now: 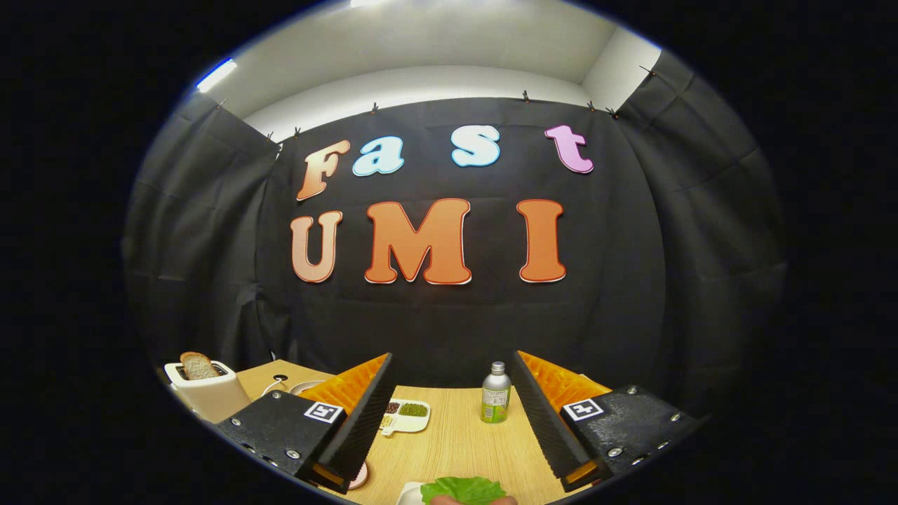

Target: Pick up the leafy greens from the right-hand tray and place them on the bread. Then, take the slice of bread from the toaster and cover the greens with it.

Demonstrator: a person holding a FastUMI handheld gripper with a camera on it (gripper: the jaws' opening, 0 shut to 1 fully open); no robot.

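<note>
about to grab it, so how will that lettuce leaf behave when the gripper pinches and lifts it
The leafy greens look thin and ruffled, so they will probably flop and droop from the pinch point. They seem very light, so a gentle squeeze should do; a hard one may bruise them. The gripper is open, with the leaf lying between its fingers on a white tray.

wood-grain table, metal-looking bottle, glossy toaster, matt cloth wall

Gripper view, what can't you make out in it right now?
- Leafy greens and their tray, between the open gripper fingers: cut off at the bottom.
- Bread to be topped: not identifiable.
- Sectioned dish: partly hidden by a finger, contents too small.
- Bottle label: too small.
</note>
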